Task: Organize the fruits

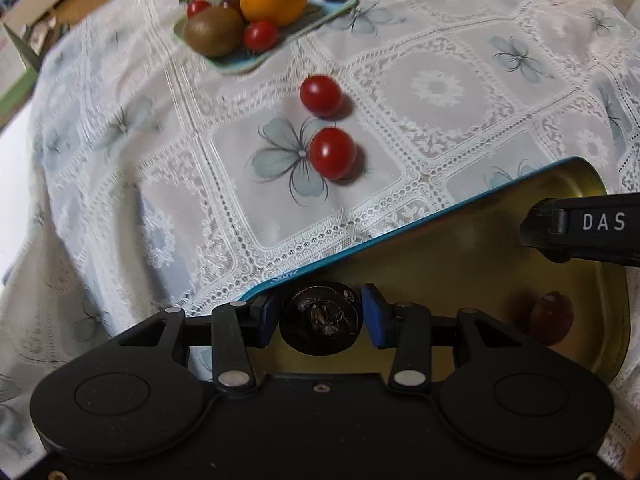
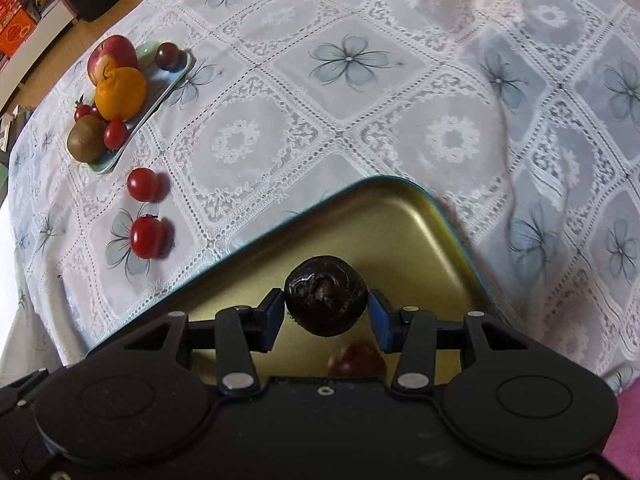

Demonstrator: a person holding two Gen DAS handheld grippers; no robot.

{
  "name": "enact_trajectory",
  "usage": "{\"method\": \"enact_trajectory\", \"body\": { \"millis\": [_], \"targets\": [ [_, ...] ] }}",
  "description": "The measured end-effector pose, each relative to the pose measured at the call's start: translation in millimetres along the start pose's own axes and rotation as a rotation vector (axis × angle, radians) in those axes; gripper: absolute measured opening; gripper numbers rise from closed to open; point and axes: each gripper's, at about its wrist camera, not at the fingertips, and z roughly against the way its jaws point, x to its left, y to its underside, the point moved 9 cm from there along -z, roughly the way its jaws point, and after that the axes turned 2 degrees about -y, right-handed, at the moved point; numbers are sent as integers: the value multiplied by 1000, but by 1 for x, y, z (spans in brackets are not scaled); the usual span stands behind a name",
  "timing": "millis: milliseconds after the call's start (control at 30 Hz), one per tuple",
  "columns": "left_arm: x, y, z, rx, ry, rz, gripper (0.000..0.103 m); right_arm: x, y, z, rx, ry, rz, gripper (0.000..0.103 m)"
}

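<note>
Both grippers hover over the gold tin tray point(image 2: 404, 216), each pinching a dark round fruit: the left gripper point(image 1: 320, 318) holds one point(image 1: 320, 322), the right gripper point(image 2: 326, 306) another point(image 2: 325, 300). One reddish-brown fruit point(image 2: 356, 362) already lies in the tray. Two cherry tomatoes point(image 2: 143, 185) remain on the tablecloth point(image 2: 360, 120), and the blue plate point(image 2: 176, 80) holds seven fruits, so the sorting looks barely half done

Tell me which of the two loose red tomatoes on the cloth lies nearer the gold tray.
The tomato on the blue flower print. The other loose tomato lies farther off, close to the green plate of fruit, away from the gold tray.
</note>
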Motion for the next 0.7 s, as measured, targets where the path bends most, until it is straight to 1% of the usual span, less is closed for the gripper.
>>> {"method": "enact_trajectory", "body": {
  "millis": [200, 367, 467, 567, 700],
  "targets": [
    [2, -5, -5, 16, 22, 25, 51, 4, -10, -22, 19, 37, 12, 48],
    [4, -9, -11, 47, 49, 64, 51, 9, -21, -32, 9, 44, 23, 48],
    [3, -11, -13, 58, 67, 74, 51, 12, -27, -37, 37, 76, 31, 48],
    [2, -10, -13, 57, 65, 73, 51, 13, -31, -41, 47, 92, 41, 49],
    [3, -9, -12, 41, 61, 55, 51, 13, -30, -40, 32, 88, 57, 49]
  ]
}}
